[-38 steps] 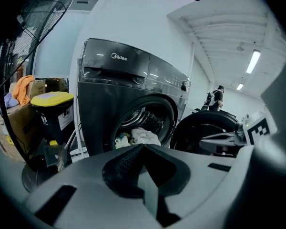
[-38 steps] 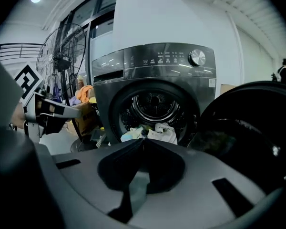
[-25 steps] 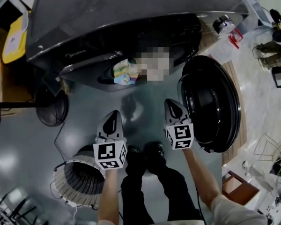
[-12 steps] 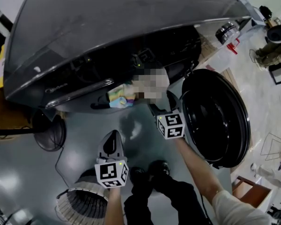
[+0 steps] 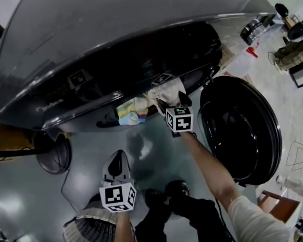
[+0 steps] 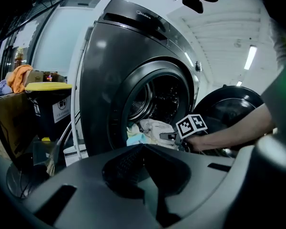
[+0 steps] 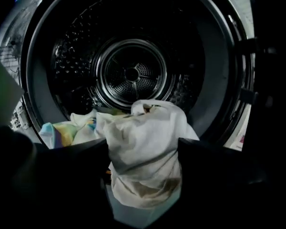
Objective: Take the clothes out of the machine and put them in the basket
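Entry: unloading, early stage.

The washing machine [image 5: 116, 34] stands with its door [image 5: 242, 130] swung wide at about 3 o'clock of the opening. The clothes are at the drum mouth. A white cloth [image 7: 143, 147] is heaped on the lip, and a pastel multicoloured garment [image 7: 62, 128] lies just beside it at 9 o'clock. Behind them the drum [image 7: 131, 73] looks bare, though its floor near the lip is hidden by the pile.

The right gripper [image 7: 143, 161] is at the opening. Its jaws have just been opening and stand wide apart, with the white cloth bulging up between them. I read the cloth as flanked, not yet clamped.

The left gripper [image 5: 118, 160] hangs back at about 6 o'clock of the opening, above the floor, with its jaws together and nothing in them. I take it to be idle.

The basket [image 5: 88, 228] sits at 7 o'clock in the head view, cut by the frame edge. I cannot see its inside, so I cannot say whether anything is in it.

Progress, my judgement: at least two pieces are still in the machine and none is in transit. Remaining steps are to close on the white cloth, carry it to the basket, then take the coloured piece.
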